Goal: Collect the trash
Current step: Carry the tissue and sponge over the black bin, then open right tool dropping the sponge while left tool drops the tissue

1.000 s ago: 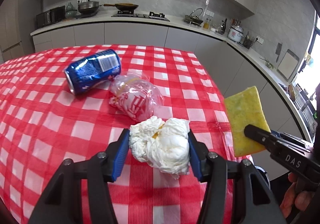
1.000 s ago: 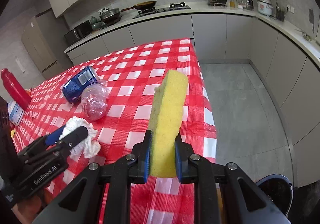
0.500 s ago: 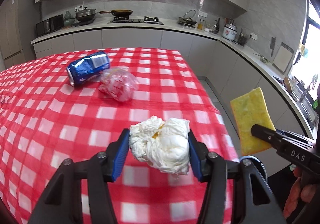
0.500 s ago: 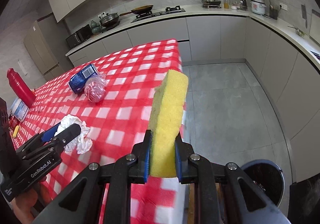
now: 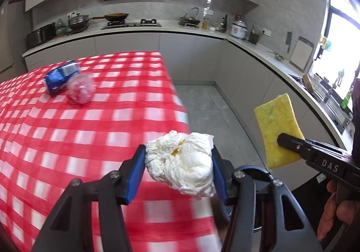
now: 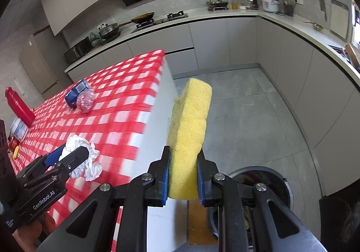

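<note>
Left wrist view: your left gripper point(image 5: 178, 163) is clamped on the crumpled tissue point(image 5: 181, 162), held above the bench point(image 5: 90, 130) edge; a blue can point(image 5: 60, 76) and plastic bag point(image 5: 81, 91) lie touching, far back. Right wrist view: your right gripper point(image 6: 183, 178) pinches the yellow sponge point(image 6: 189, 130) upright, off the bench, with the trash bin point(image 6: 283, 184) below

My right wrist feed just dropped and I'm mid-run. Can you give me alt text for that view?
The right gripper holds a yellow sponge upright between its fingers, off the table's edge and above grey floor, with a round dark bin below to the right. At left, the left gripper holds a crumpled white tissue over the red checked tablecloth.
</note>
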Motion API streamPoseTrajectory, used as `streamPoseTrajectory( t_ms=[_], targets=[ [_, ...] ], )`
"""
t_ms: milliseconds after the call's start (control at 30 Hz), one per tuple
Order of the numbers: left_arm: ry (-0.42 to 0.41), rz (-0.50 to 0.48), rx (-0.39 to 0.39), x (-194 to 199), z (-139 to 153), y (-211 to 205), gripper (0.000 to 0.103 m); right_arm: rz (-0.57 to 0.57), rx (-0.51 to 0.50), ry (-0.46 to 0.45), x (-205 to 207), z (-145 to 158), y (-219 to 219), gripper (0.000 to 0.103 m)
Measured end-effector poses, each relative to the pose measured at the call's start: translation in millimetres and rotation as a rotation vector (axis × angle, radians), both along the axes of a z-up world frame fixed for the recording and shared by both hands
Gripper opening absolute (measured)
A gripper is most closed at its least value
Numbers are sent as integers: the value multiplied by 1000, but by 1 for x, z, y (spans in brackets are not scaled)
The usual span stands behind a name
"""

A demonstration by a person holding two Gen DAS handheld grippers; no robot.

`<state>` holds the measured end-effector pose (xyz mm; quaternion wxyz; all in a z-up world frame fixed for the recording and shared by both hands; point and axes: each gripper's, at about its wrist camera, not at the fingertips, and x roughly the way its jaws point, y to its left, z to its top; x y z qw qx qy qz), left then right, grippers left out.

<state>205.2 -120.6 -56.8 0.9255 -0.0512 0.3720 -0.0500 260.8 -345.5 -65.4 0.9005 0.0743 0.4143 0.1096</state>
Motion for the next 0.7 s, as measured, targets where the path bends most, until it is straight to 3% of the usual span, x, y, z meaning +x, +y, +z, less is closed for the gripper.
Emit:
streamPoseTrajectory(
  t_ms=[367,633,700],
  targets=[
    [22,-96,-38,7,-22,-105,56,-95,-52,89,-16,-44,-123,22],
    [87,-102,-26,9,-66,-143,56,-72,14,209,-7,-108,-159,26],
    [104,-88,-19,8,-77,-146,56,-71,12,248,-2,-122,-162,47]
  ],
)
